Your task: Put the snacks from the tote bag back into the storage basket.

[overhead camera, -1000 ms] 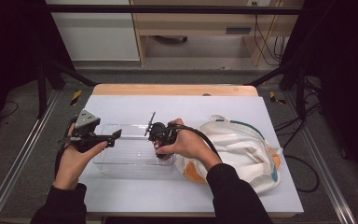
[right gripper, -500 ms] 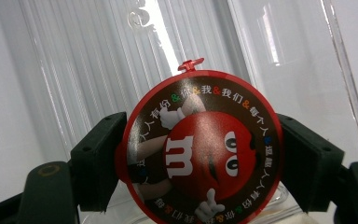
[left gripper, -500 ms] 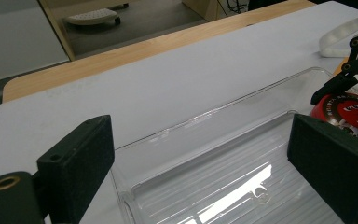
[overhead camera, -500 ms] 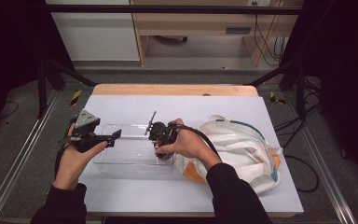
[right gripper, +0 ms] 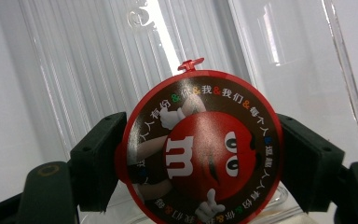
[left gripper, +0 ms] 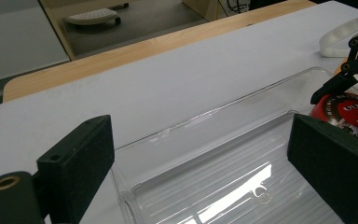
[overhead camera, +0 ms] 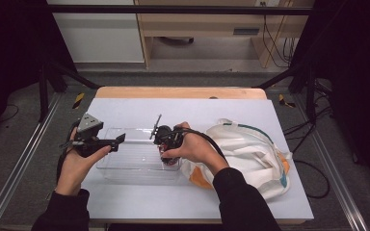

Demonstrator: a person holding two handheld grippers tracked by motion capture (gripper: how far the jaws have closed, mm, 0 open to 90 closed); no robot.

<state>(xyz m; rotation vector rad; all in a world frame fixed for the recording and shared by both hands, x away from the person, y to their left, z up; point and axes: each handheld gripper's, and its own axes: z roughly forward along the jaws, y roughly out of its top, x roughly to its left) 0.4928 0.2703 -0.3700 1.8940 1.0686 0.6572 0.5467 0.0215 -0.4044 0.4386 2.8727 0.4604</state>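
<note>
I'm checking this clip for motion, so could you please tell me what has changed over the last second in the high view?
Nothing has visibly changed. The right gripper stays shut on the red candy container over the clear plastic tray; the left gripper stays open at the tray's left end; the cloth bag lies where it was.

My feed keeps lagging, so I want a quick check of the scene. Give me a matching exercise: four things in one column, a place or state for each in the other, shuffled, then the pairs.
Things:
1. left tongs
2. right tongs
3. clear bin
4. cloth bag

Places or states:
A. lying at the table's right side
B. open, at the bin's left end
C. shut on the red candy tub
D. on the white mat, between the two hands

Pairs: 1-B, 2-C, 3-D, 4-A
</note>
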